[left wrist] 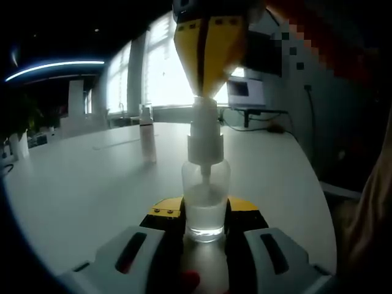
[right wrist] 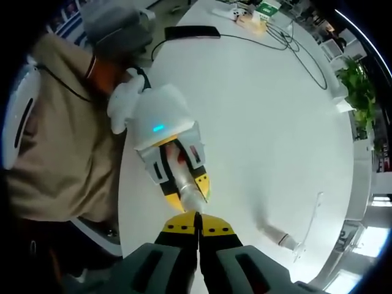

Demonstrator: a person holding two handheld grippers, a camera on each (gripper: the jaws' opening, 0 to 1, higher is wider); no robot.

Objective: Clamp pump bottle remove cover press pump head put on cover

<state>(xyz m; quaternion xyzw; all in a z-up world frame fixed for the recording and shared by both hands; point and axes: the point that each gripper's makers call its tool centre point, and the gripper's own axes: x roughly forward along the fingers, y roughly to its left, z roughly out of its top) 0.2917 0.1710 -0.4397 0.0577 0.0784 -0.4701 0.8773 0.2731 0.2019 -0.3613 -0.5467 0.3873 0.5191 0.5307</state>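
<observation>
Clear pump bottle (left wrist: 206, 205) stands on the white table (left wrist: 92, 184), grasped by the left claw (left wrist: 205, 236); the clenched right claw (left wrist: 209, 86) presses its pump head (left wrist: 205, 131) from 12 o'clock; cover (left wrist: 147, 131) at 10 o'clock.

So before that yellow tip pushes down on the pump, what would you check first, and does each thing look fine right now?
1. Bottle held firm: ok. The left gripper has its jaws on either side of the clear pump bottle.
2. Bottle upright on the table: ok.
3. Cover off: ok. The pump head is bare, and the cover stands apart on the table.
4. Presser lined up: ok. The right gripper, jaws shut, sits directly over the pump head.
5. Liquid inside: ok, some shows in the lower part.
6. Nozzle direction: cannot tell.
</observation>
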